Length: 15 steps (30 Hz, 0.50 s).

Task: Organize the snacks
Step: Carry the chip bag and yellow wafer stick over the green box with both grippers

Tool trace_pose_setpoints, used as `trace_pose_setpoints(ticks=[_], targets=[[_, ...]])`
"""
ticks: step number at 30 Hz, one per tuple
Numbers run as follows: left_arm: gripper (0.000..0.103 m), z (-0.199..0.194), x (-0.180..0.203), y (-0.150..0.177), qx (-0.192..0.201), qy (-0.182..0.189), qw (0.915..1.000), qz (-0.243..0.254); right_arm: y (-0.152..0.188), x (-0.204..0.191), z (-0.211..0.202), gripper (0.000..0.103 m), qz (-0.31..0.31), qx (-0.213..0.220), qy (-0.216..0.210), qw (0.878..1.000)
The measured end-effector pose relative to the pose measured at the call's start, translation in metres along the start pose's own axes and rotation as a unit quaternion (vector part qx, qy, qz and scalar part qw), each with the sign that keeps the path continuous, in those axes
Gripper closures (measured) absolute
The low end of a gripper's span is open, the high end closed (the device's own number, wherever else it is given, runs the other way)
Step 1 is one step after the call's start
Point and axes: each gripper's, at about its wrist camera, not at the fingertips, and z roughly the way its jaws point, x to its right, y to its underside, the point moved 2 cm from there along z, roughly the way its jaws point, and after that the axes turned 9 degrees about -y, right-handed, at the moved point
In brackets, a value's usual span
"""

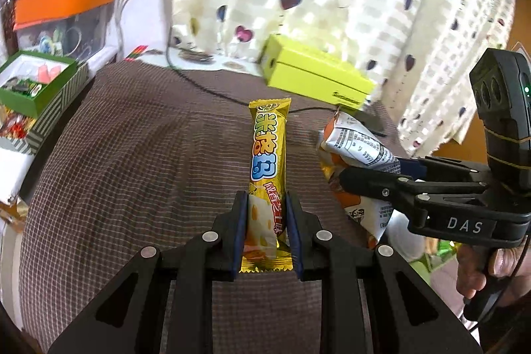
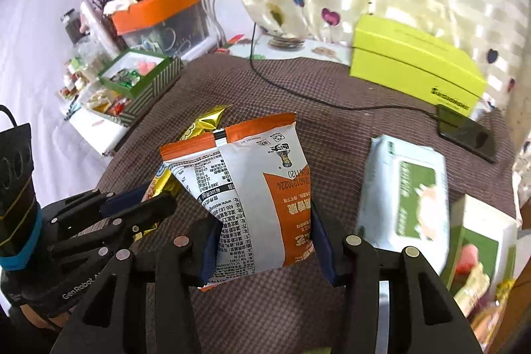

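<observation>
Yellow foil snack bar (image 1: 268,175) is pinched at its lower end by the left tongs (image 1: 267,221), the orange-and-white snack bag (image 2: 252,198) clamped by the right tongs (image 2: 262,241) at three o'clock — both light, crinkly, slippery — above the brown checked cloth (image 1: 132,161).
</observation>
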Motion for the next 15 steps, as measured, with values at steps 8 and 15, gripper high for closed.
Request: trace_pose_setpoints(ticks=[8, 15], targets=[[0.080, -0.020, 0.040, 0.006, 0.003, 0.019, 0.9996, 0.020, 0.027, 0.012, -0.040, 0.055, 0.013, 0.023, 0.011, 1.000], [0.080, -0.025, 0.068, 0.007, 0.002, 0.027, 0.9988, 0.041, 0.043, 0.026, -0.069, 0.055, 0.028, 0.046, 0.017, 0.998]])
